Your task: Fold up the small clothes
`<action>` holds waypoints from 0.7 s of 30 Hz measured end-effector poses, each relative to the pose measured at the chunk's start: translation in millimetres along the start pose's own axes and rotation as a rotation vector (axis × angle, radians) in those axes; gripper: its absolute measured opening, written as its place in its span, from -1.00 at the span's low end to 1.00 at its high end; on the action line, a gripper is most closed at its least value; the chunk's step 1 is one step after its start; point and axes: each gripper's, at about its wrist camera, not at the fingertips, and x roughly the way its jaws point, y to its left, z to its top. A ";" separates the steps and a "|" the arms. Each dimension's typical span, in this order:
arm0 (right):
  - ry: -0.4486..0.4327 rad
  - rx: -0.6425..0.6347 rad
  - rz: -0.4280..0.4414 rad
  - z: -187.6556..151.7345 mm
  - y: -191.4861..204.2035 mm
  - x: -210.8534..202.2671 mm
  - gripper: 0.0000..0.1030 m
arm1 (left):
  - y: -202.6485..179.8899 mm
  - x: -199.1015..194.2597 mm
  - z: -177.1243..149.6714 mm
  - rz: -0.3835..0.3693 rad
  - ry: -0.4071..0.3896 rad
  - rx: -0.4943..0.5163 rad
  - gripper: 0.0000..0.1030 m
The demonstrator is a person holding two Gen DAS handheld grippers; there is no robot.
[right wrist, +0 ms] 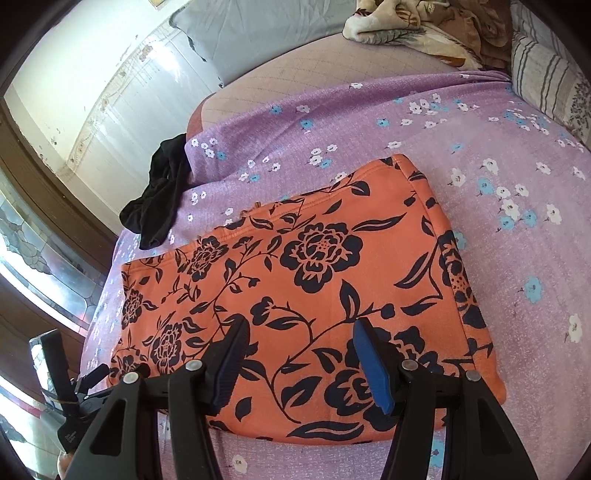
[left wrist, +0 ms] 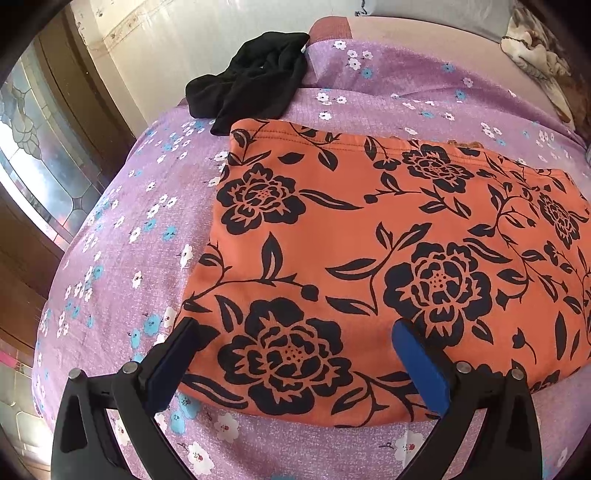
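Orange floral garment (left wrist: 369,258) beneath spread grippers (left wrist: 295,339)

Bed (left wrist: 110,258) covered by purple sheet (right wrist: 406,122) with small white and blue flowers; bare quilted mattress (right wrist: 295,70) exposed past the sheet's far edge. Orange garment with black floral print (left wrist: 369,240) lies flat on the sheet, folded into a rough rectangle. Black garment (left wrist: 255,81) crumpled at the sheet's far left edge, just beside the orange one. Rumpled patterned blanket (right wrist: 413,26) and striped pillow (right wrist: 546,74) at the far right.
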 end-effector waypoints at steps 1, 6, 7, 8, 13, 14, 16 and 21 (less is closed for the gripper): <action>0.005 0.002 0.003 0.7 -0.4 0.7 0.20 | -1.0 0.3 0.1 0.001 0.000 0.000 1.00; 0.029 0.025 0.016 1.5 -2.6 4.7 0.20 | -3.6 0.7 1.9 -0.009 -0.001 -0.005 1.00; 0.034 0.032 0.019 1.0 -3.3 5.1 0.20 | -4.1 1.4 2.3 -0.012 0.000 -0.004 1.00; 0.039 0.037 0.023 1.1 -3.9 5.8 0.20 | -5.2 2.3 2.1 -0.011 0.003 -0.002 1.00; 0.104 0.061 0.035 -1.4 -7.0 16.4 0.20 | -10.7 13.4 -0.1 -0.016 0.040 0.016 1.00; 0.131 0.072 0.035 -2.8 -9.1 21.1 0.20 | -11.1 13.5 -0.5 -0.014 0.039 0.016 1.00; 0.175 0.101 0.029 -5.9 -14.6 28.9 0.20 | -10.6 13.1 -0.4 -0.015 0.042 0.011 1.00; 0.173 0.114 0.036 -6.6 -16.9 26.3 0.17 | -8.6 9.9 0.6 -0.020 0.039 0.005 1.00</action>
